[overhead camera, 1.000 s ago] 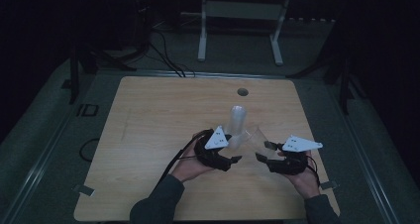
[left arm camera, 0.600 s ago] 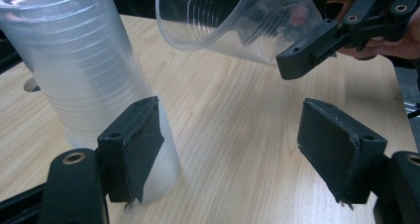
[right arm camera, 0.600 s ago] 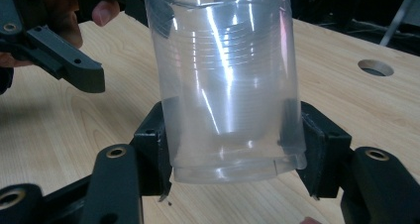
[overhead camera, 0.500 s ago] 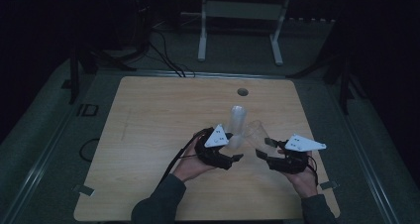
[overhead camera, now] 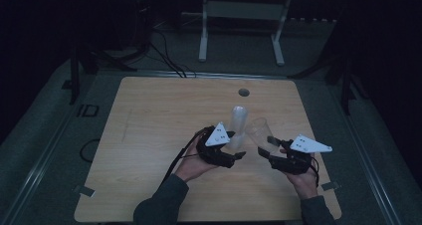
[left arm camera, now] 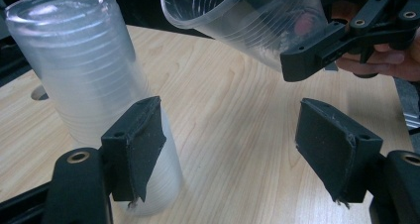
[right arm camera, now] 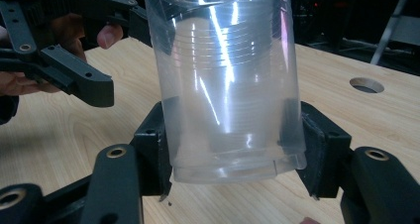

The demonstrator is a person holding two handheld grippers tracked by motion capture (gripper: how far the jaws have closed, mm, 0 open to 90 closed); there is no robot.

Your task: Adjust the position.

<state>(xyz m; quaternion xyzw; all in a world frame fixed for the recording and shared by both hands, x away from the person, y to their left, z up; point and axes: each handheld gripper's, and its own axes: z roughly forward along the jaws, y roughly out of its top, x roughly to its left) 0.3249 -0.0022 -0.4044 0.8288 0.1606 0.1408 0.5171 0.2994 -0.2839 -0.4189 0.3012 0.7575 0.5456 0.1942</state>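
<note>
From above I see the stack of cups [overhead camera: 238, 127] standing mid-tabletop [overhead camera: 149, 135], just left of the single cup [overhead camera: 260, 131]. My left gripper view brings out what that misses: my left tongs [left arm camera: 242, 149] gape wide, one pad against the stack. My right tongs [right arm camera: 233, 144] are clamped on the single cup's base, holding it tilted above the wood.

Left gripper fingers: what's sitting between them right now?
Nothing: in the left gripper view, bare table shows between the fingers. The cup stack stands outside the left finger; the single cup hangs beyond.
</note>
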